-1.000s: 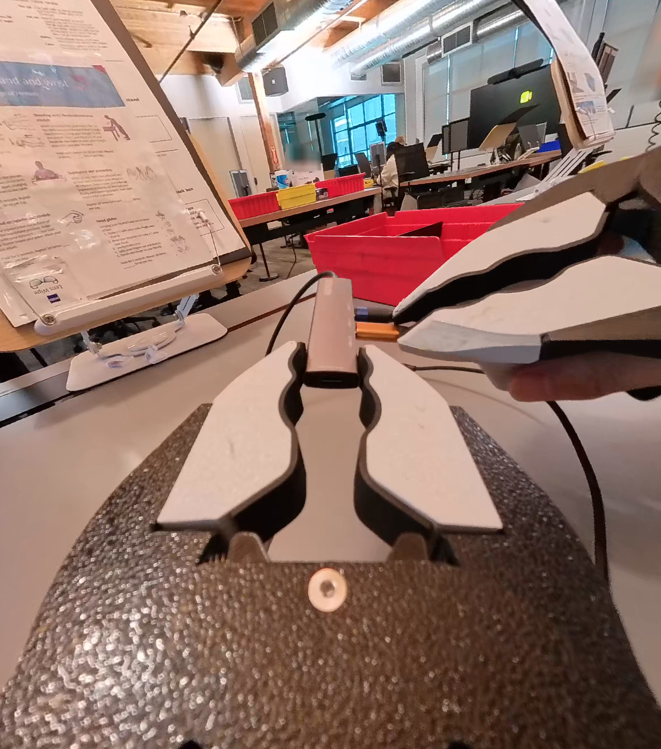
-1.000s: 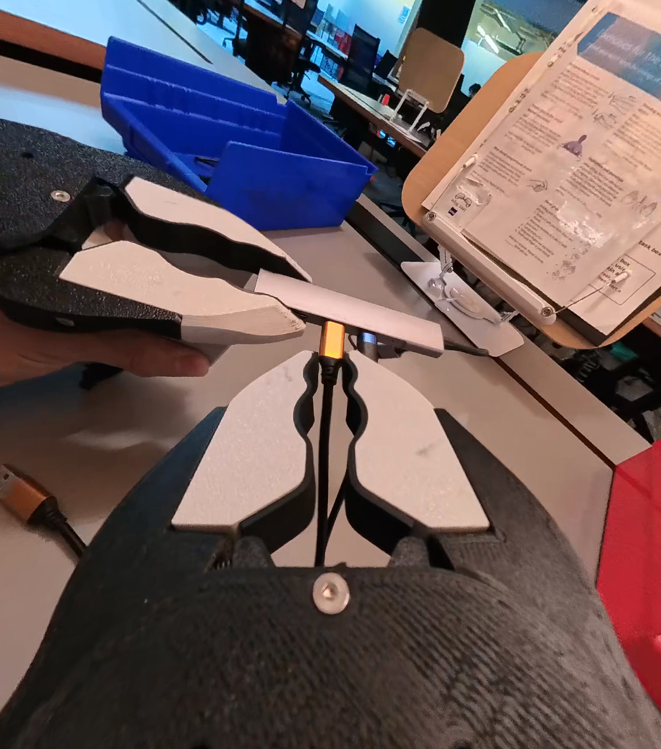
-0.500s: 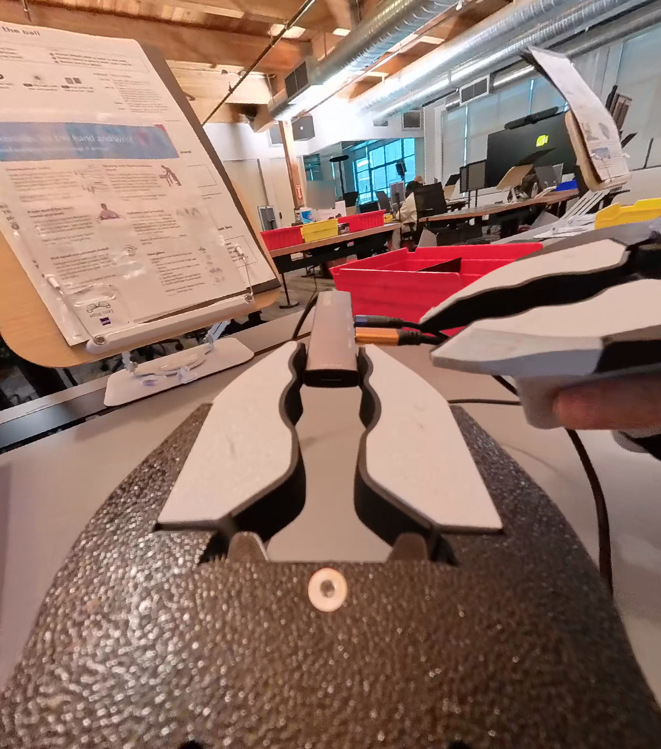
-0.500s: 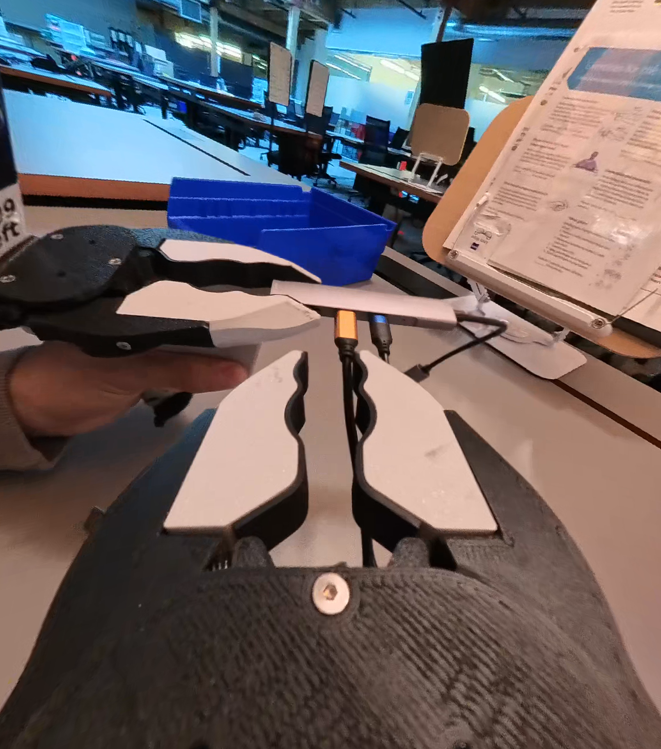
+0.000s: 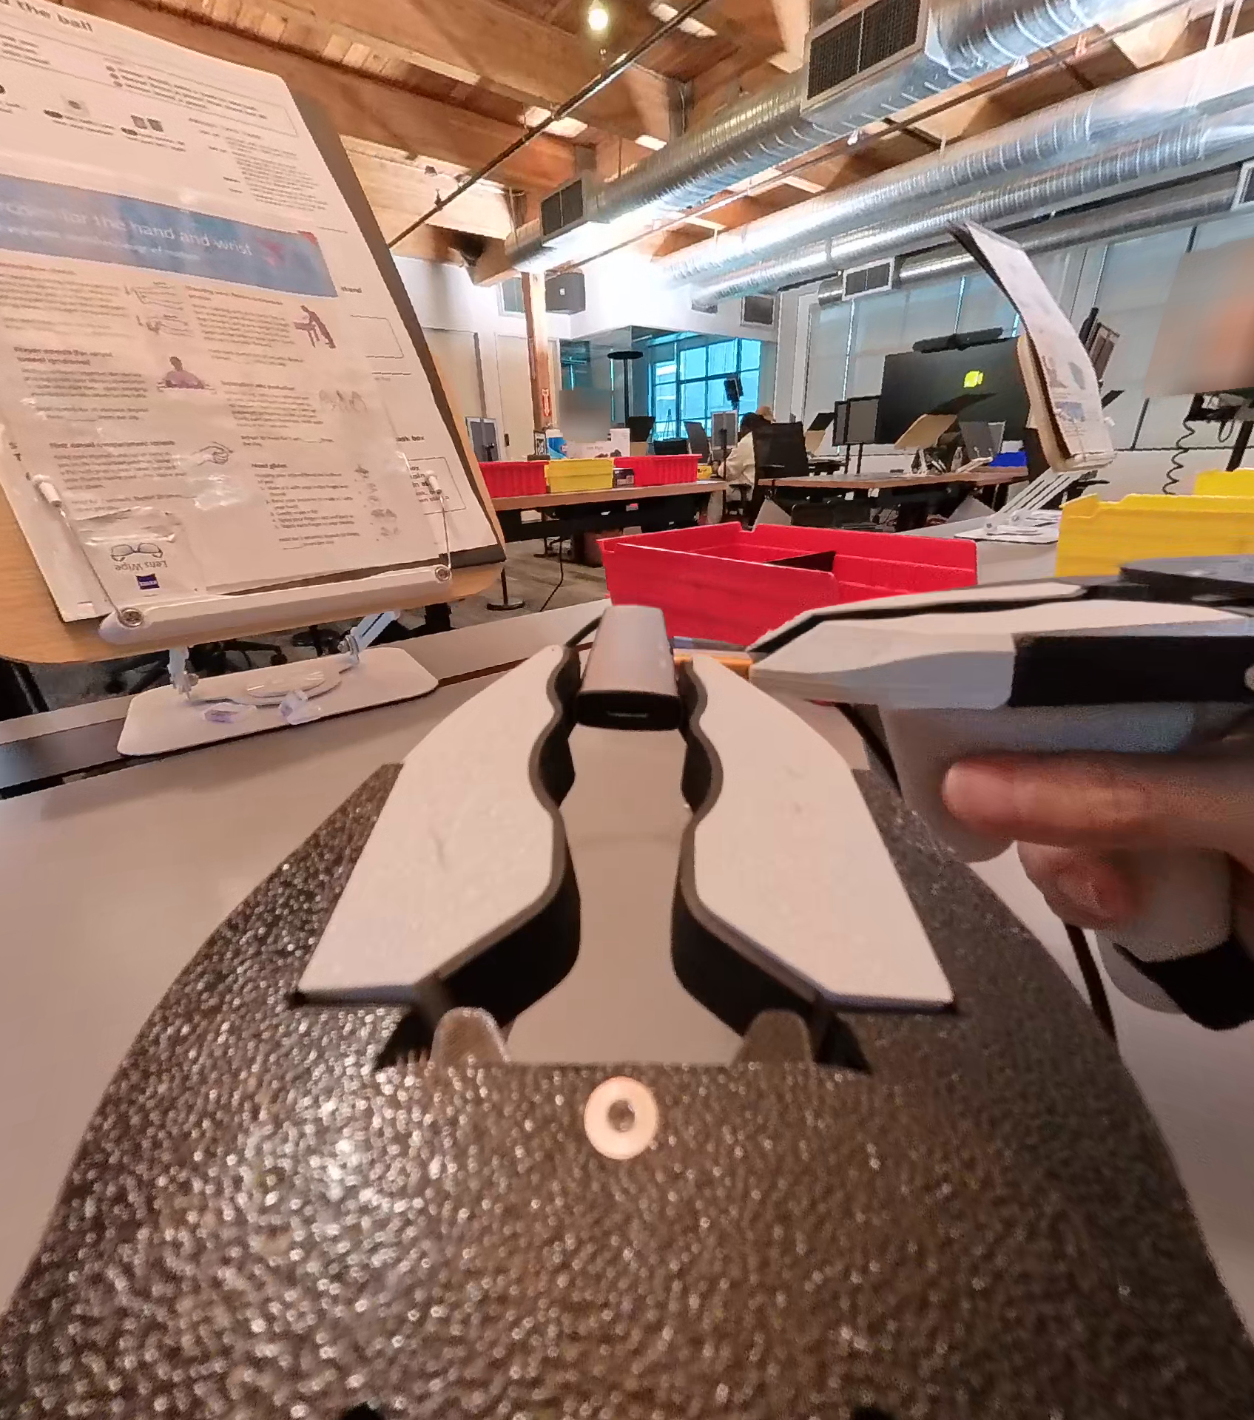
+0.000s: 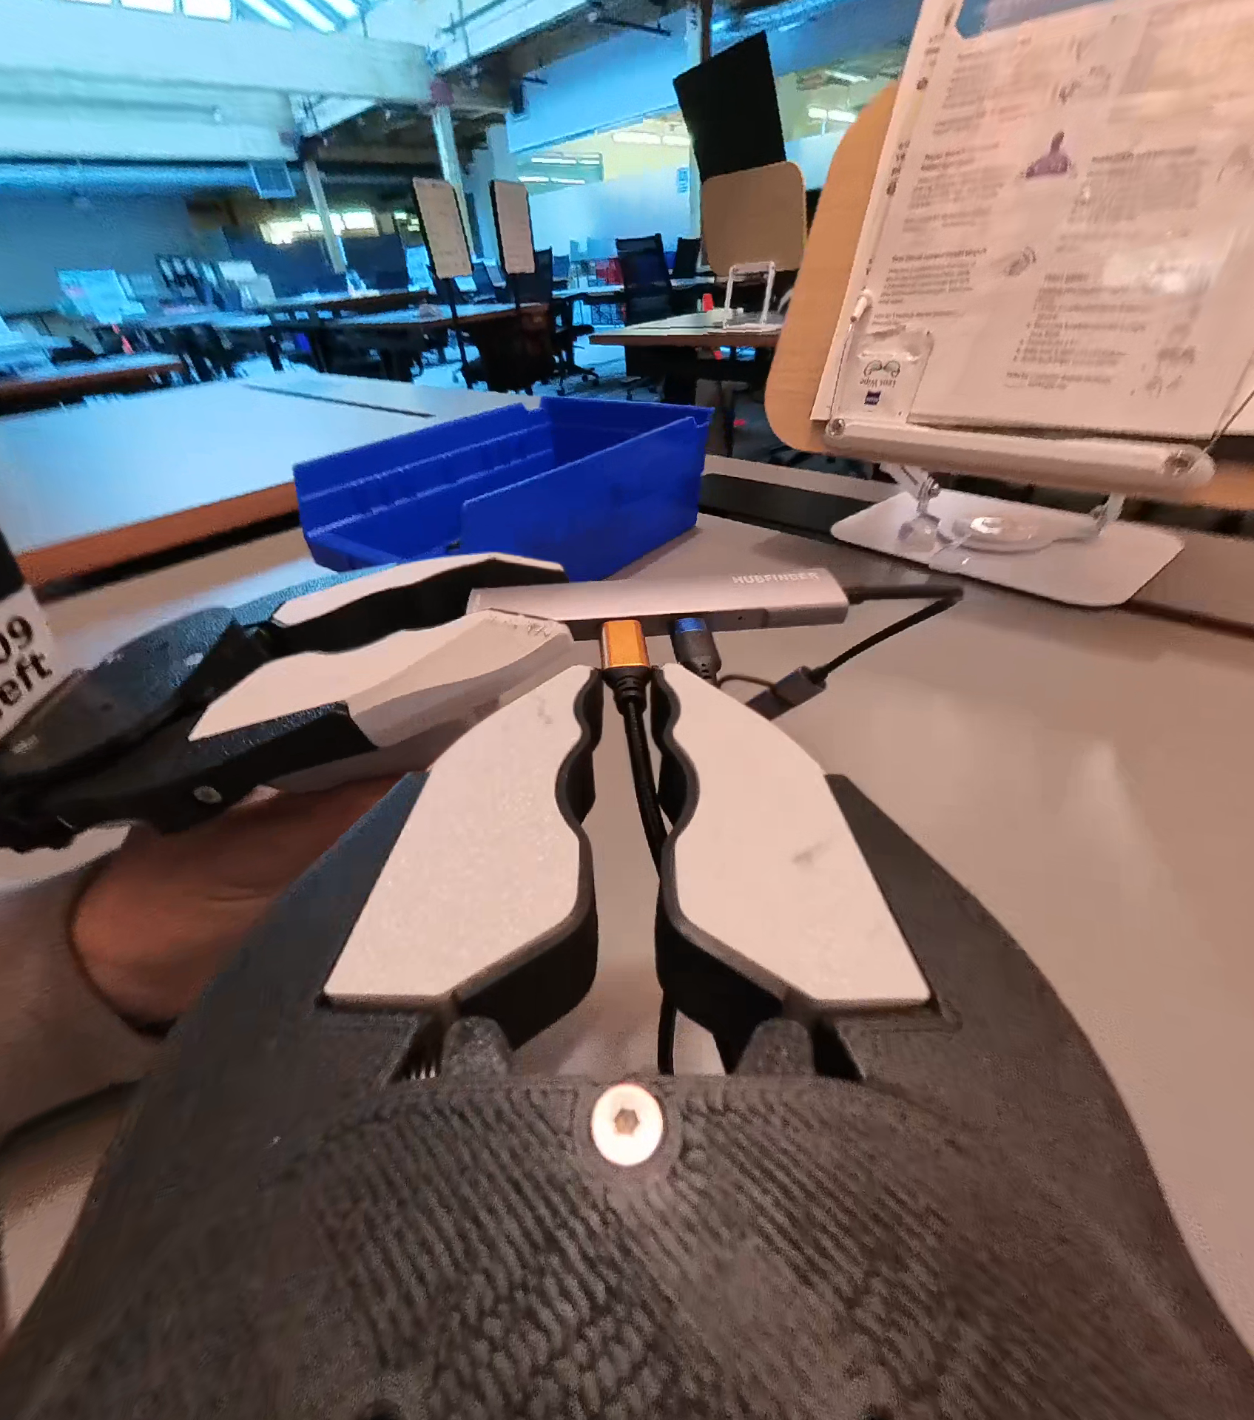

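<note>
Two tools meet — left tool (image 5: pixel 627 676) clamps hub (image 5: pixel 625 670), right tool (image 6: pixel 627 676) its cable (image 6: pixel 643 768).

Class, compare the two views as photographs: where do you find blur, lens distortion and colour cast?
Left wrist view: warm light, sharp hub, ceiling ducts bowed by the wide lens. Right wrist view: bluish background, page on the stand smeared by blur, blue bin fairly sharp, soft sheen on the table.
</note>
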Available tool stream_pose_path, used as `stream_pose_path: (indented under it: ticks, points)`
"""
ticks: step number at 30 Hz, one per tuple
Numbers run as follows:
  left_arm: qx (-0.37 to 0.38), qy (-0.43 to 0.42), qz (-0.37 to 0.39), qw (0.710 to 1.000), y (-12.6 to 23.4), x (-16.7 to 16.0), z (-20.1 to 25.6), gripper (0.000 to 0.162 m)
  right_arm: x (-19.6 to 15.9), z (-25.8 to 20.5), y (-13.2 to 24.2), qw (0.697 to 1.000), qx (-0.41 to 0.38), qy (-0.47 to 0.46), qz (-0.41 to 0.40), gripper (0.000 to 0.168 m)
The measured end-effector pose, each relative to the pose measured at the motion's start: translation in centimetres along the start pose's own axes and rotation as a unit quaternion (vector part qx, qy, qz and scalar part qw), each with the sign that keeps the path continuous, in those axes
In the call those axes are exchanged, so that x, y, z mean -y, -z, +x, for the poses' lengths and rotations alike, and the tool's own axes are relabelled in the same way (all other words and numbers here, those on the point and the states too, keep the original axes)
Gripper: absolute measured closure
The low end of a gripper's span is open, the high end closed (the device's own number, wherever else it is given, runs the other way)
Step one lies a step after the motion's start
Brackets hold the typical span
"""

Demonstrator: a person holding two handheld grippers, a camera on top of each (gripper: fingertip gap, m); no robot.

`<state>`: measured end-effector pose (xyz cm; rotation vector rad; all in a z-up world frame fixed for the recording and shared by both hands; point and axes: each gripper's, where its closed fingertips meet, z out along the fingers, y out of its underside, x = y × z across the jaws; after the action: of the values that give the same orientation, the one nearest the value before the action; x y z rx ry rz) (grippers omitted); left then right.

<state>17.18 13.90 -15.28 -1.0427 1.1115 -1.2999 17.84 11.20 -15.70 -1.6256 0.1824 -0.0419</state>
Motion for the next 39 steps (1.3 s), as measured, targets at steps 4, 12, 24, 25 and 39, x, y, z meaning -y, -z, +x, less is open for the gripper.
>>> stream_pose_path:
  ticks: [4,12,24,25,39]
  points:
    - [0.003,-0.027,-0.007,1.000,0.0,0.0,0.1,0.138,-0.1,0.1,0.1,0.999,0.018,-0.046,0.016,0.158]
    - [-0.016,-0.014,-0.025,0.999,-0.3,-0.3,0.8,0.138,1.3,0.0,1.0,0.968,-0.028,0.249,0.035,0.158]
    - [-0.039,0.020,-0.082,0.996,-0.7,-2.0,1.1,0.137,0.1,-0.9,0.9,0.899,-0.050,0.435,-0.006,0.158]
    - [-0.037,0.018,-0.100,0.994,-0.8,-2.4,1.0,0.139,0.0,-0.8,0.9,0.888,-0.053,0.456,-0.014,0.158]
    - [0.015,-0.019,-0.094,0.995,-0.4,-2.7,-0.6,0.139,-0.5,-1.2,-0.4,0.967,-0.041,0.252,0.006,0.157]
